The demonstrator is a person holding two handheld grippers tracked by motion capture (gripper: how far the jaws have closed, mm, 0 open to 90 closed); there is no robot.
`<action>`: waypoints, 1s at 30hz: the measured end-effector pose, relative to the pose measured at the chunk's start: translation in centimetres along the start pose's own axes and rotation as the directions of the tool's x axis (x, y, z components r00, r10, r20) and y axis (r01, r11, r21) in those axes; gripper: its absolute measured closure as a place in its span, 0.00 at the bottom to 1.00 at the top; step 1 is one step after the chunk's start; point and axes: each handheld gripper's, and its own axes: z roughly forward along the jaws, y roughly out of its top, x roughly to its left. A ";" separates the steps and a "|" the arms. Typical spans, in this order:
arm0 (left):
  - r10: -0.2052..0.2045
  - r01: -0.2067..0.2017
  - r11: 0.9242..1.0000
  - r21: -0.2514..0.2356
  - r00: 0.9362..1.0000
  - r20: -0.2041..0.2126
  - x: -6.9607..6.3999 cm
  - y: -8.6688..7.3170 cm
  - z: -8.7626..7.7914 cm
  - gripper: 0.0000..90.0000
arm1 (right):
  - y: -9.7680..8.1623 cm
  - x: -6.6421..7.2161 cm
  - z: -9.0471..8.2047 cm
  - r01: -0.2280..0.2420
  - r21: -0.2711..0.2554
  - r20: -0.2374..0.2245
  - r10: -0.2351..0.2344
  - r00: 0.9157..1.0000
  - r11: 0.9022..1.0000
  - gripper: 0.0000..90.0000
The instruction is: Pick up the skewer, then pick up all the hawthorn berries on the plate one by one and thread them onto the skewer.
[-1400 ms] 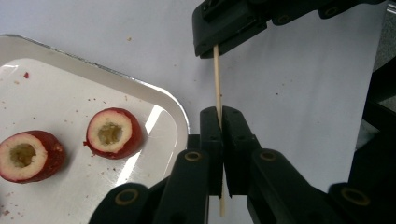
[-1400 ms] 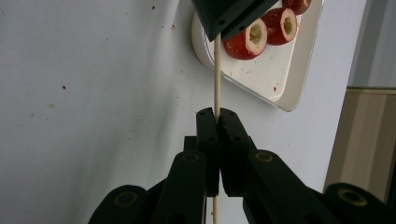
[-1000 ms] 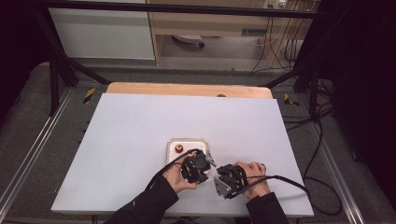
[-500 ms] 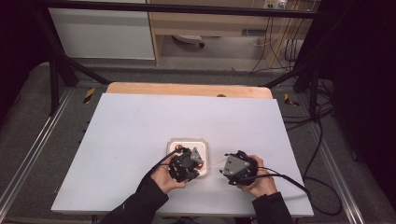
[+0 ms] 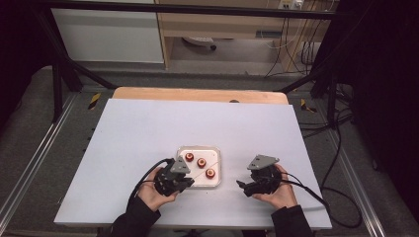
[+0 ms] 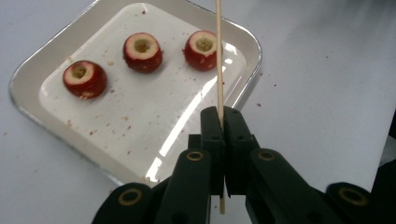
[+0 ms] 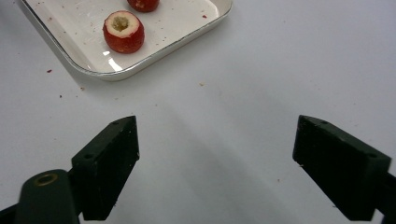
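Observation:
A white tray (image 5: 216,153) holds three red cored fruits (image 5: 201,162) near the table's front. In the left gripper view they lie in a row (image 6: 143,51) on the tray (image 6: 32,107). My left gripper (image 6: 223,126) is shut on a thin wooden skewer (image 6: 218,60) that points out over the tray beside the rightmost fruit (image 6: 201,43). From above, this gripper (image 5: 187,181) sits at the tray's front left corner. My right gripper (image 5: 243,186) rests right of the tray. Its jaws have just been opening and now stand wide (image 7: 217,135) with bare table between them. One fruit (image 7: 123,31) shows ahead of it.
The white table top (image 5: 148,133) stretches wide behind and to both sides of the tray. A wooden strip (image 5: 197,94) runs along its far edge. Red crumbs dot the tray and the table around it. Cables trail off the right side.
The two grippers were together at the tray's front. The right one has drawn away to the right and opened. The left one has slid left with the skewer, uncovering the three fruits.

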 end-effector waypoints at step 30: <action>-0.110 0.105 0.987 -0.122 0.993 -0.037 2.1 -5.3 -2.6 0.98 | 7.0 2.0 3.4 -0.022 0.108 -0.181 0.041 0.983 0.994 0.05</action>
